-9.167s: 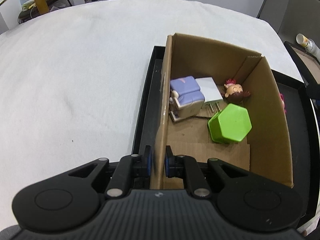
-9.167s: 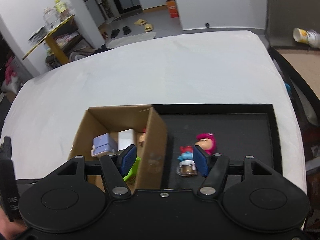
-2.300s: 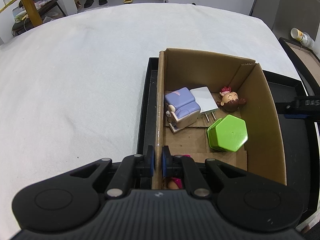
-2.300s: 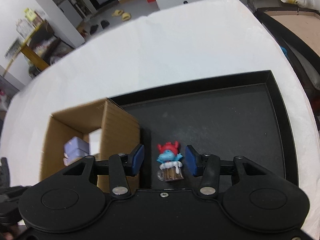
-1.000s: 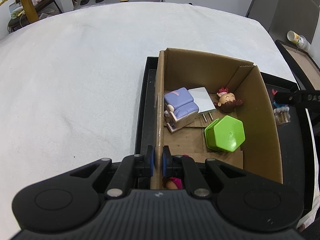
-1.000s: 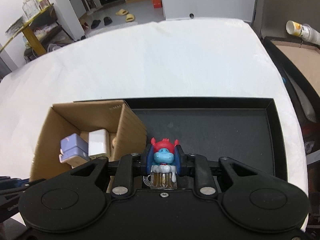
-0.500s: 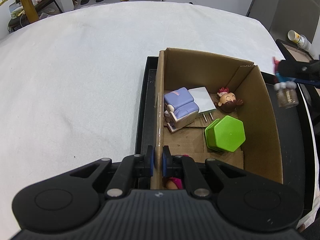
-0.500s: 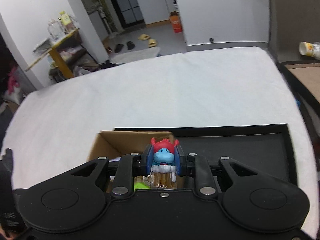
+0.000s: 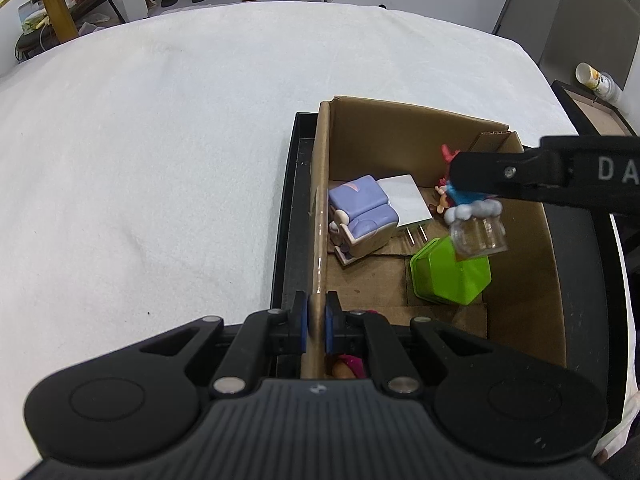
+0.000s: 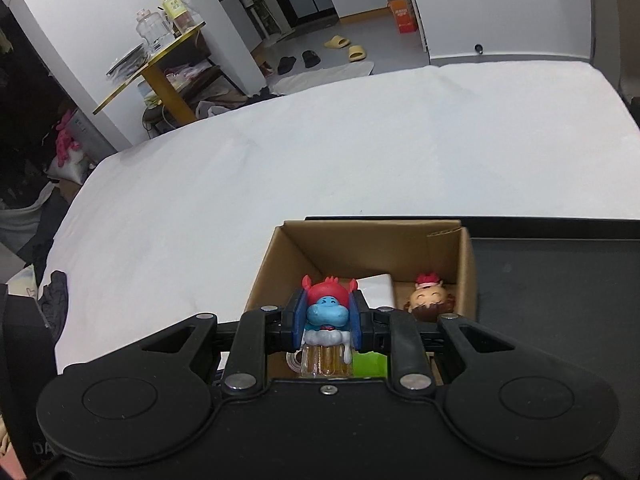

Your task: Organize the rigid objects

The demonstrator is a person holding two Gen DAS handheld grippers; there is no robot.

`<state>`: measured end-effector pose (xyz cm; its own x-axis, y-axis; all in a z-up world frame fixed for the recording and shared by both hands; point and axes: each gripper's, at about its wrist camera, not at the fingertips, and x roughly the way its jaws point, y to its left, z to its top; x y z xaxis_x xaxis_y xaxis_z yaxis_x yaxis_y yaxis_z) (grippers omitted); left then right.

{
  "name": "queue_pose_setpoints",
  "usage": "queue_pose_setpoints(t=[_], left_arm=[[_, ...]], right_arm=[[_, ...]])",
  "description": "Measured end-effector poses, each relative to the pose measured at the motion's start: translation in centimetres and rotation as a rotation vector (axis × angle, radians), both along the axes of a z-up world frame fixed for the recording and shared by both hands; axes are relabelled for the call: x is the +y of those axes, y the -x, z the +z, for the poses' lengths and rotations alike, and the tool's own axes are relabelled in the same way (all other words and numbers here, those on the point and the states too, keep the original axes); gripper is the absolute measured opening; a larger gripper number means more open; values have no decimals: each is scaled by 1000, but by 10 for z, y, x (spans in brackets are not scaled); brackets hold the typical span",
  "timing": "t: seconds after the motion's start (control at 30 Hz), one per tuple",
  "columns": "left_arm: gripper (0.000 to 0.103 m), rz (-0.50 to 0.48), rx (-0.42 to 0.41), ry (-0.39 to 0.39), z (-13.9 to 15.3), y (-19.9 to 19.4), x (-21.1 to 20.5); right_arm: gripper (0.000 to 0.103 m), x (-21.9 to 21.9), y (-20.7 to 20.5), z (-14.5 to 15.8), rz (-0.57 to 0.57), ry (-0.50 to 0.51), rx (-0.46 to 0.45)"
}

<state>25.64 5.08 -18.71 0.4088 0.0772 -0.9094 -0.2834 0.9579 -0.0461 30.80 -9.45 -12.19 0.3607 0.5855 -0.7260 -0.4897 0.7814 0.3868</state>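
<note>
The right gripper [image 10: 327, 320] is clamped on a small plastic figurine with a blue smiling face and a red spiky cap, seated on a clear beer mug with white foam [image 10: 326, 332]. Its blue pads press the figurine's head from both sides, and the mug with its amber stripes and side handle hangs just below the fingertips. In the left wrist view the figurine [image 9: 476, 216] hangs in the air under the black finger, above the inside of the open brown cardboard box [image 9: 400, 136].

Directly beneath the held figurine lies a bright green hexagonal plastic container [image 9: 452, 274]. Ahead of the right fingertips sit a white plug adapter with two metal prongs [image 9: 406, 204] and a small doll with a brown-haired head and pink topknot [image 10: 430, 298]; to their left is a lavender and cream toy armchair [image 9: 362, 214].

The left gripper [image 9: 317, 326] is closed tight on the box's near left wall. The box stands in a black shallow tray [image 10: 560, 280] on a white cloth [image 9: 160, 160].
</note>
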Motion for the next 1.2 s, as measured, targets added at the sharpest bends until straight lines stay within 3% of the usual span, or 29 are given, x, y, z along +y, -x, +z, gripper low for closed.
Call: queue_pose_setpoints(t=[0.2,0.33,0.47,0.73,0.87,1.03,1.2], left_arm=[[7,-3,0,0,0,0,1],[8,-5,0,9,1,0,2],[8,1,3,11,5,-1,3],[8,-1,-44,26,33,9,2],[9,-16,-73,25,53,16,-2],[11,-17,-94,46,72,30,-4],[14,-25,-112,84,89,46,-5]], right_arm=[[23,1,1,-6,-9,-22,29],[31,4,1,-8,-20,-34,53],[32,-8,5,-4,-40,-47,64],[42,-25,17,1,-57,-25,87],[56,-30,28,7,-71,-17,87],[60,-39,45,13,-86,-22,98],[72,-56,59,27,-118,-21,86]])
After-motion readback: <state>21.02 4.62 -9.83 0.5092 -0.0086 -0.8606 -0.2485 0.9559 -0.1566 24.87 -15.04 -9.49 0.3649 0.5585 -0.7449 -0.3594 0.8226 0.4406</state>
